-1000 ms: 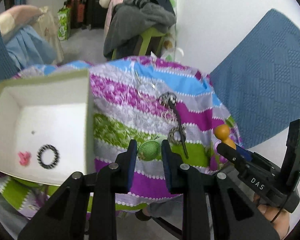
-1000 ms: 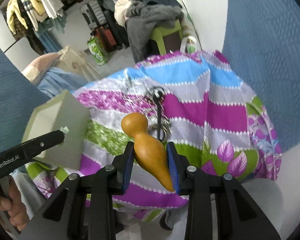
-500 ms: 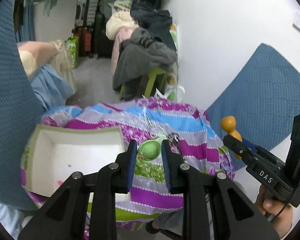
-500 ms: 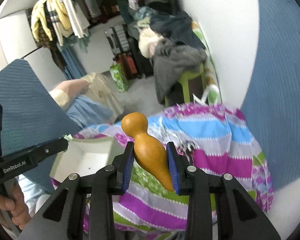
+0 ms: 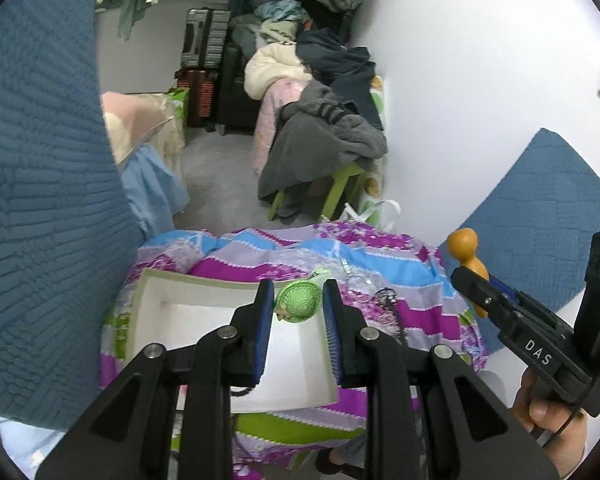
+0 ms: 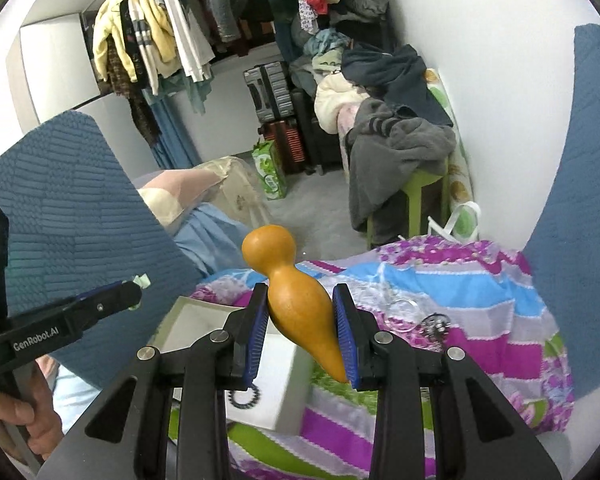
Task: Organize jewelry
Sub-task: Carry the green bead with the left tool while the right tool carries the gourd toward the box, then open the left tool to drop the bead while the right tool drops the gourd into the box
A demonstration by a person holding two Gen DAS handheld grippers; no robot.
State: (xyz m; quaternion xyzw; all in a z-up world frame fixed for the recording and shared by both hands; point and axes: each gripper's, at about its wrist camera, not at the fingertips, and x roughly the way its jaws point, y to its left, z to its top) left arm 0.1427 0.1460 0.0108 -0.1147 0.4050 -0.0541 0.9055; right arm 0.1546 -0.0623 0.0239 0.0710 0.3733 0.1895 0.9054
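Striped cloth (image 5: 400,272) covers the surface; the white box (image 5: 172,312) sits at its left edge, open, with a black beaded ring (image 6: 242,396) already inside. Judged from that, you're partway: some pieces boxed, more to go. Loose bits, a dark keyring cluster (image 5: 386,298) and a clear chain (image 6: 396,300), lie on the cloth toward the far right part of the surface, well apart from the box.

Your right claw (image 6: 300,328) is clamped on the orange gourd pendant (image 6: 296,300), bulb end pointing away from you, held in the air above the box's near-right corner. Your left claw (image 5: 296,306) is clamped on the small green crochet piece (image 5: 300,300), also airborne, over the box's far rim.

Neither piece is in the box yet. What's left, as I read it: lower both over the box, release, then go back for the keyring cluster and chain. Gourd is smooth and tapered, so it could slip.
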